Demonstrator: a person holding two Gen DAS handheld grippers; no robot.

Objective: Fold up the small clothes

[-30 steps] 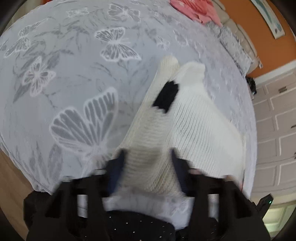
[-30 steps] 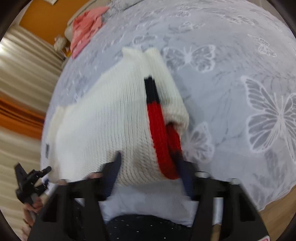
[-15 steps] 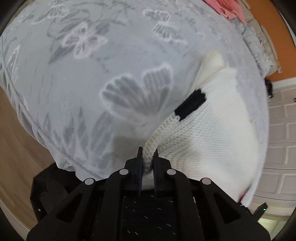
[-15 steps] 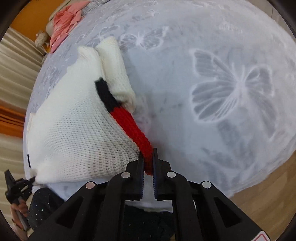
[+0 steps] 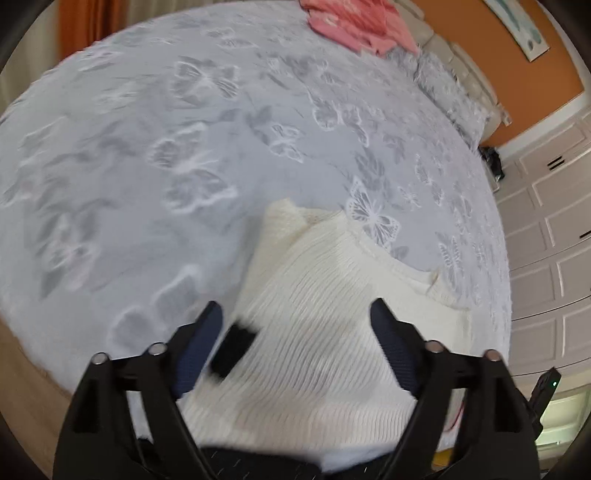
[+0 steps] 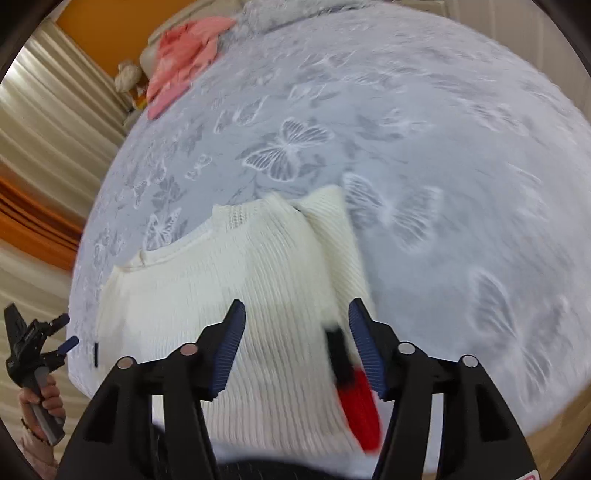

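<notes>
A small cream knit sweater (image 5: 317, 332) lies on the grey butterfly bedspread (image 5: 147, 166), near its front edge, sleeves folded in. My left gripper (image 5: 295, 317) is open and hovers over the sweater's left side, by a black band (image 5: 232, 350) on the sleeve. In the right wrist view the sweater (image 6: 229, 295) shows with a black and red cuff (image 6: 354, 391) on its right sleeve. My right gripper (image 6: 295, 317) is open above that side, the cuff just inside its right finger. Neither gripper holds cloth.
A pile of pink clothes (image 5: 358, 26) lies at the far side of the bed, also in the right wrist view (image 6: 181, 55). White cupboard doors (image 5: 546, 240) stand to the right. The wooden floor (image 6: 554, 435) shows past the bed's front edge.
Both grippers were shut on the sleeve cuffs half a second ago. Both have now opened and let go, and pulled up and back over the sweater, whose cuffs lie further in.
</notes>
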